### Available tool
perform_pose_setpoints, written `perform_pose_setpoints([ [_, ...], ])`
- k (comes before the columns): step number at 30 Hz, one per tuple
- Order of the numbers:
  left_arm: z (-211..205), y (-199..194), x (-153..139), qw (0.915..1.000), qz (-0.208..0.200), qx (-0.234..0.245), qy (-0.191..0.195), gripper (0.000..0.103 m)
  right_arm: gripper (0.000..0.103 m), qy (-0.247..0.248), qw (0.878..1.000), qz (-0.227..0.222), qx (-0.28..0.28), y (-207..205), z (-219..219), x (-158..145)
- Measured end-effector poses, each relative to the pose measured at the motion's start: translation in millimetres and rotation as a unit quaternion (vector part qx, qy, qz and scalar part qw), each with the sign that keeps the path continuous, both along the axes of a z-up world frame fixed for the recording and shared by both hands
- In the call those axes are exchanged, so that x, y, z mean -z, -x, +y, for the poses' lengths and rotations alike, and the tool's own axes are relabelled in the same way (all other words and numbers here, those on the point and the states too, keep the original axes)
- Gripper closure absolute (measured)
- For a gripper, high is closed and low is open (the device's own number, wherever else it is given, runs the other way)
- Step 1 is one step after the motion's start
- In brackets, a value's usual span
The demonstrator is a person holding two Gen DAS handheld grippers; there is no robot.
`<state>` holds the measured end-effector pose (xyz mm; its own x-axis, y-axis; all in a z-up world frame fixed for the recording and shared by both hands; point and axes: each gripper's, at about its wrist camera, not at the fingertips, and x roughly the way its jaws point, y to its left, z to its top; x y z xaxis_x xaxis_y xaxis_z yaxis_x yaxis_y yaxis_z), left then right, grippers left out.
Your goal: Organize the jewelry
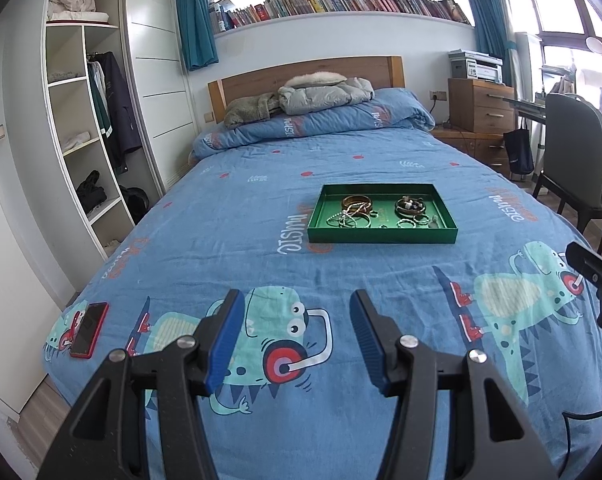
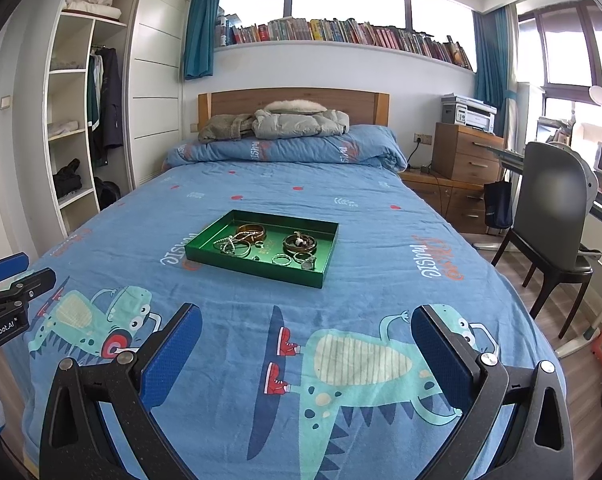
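Note:
A green tray [image 1: 381,236] sits mid-bed on the blue dinosaur bedspread; it also shows in the right wrist view [image 2: 257,270]. Inside lie brown bangles [image 1: 356,202] [image 2: 251,230], a beaded chain [image 1: 347,216] [image 2: 227,245], a brown bracelet pile [image 1: 411,206] [image 2: 299,243] and silver rings [image 1: 407,223] [image 2: 281,259]. My left gripper [image 1: 297,340] is open and empty above the bed's near end, well short of the tray. My right gripper [image 2: 307,354] is open wide and empty, also short of the tray. Each gripper shows at the other view's edge.
A red phone [image 1: 89,330] lies at the bed's near left corner. Folded jackets [image 1: 325,94] rest on the rolled duvet by the headboard. An open wardrobe [image 1: 85,128] stands left. A chair [image 2: 553,216], drawers and a desk stand right.

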<state>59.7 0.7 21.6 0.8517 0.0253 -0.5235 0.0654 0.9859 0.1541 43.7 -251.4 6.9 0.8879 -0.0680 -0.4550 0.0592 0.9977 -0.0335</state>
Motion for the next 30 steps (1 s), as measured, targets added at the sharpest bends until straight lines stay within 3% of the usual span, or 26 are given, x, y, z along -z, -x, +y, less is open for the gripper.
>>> perform_pose_setpoints([
  [30, -3.1, 2.0, 8.7, 1.0000, 0.005, 0.005, -0.002, 0.050, 0.000, -0.002, 1.000, 0.002, 0.006, 1.4, -1.9, 6.0],
])
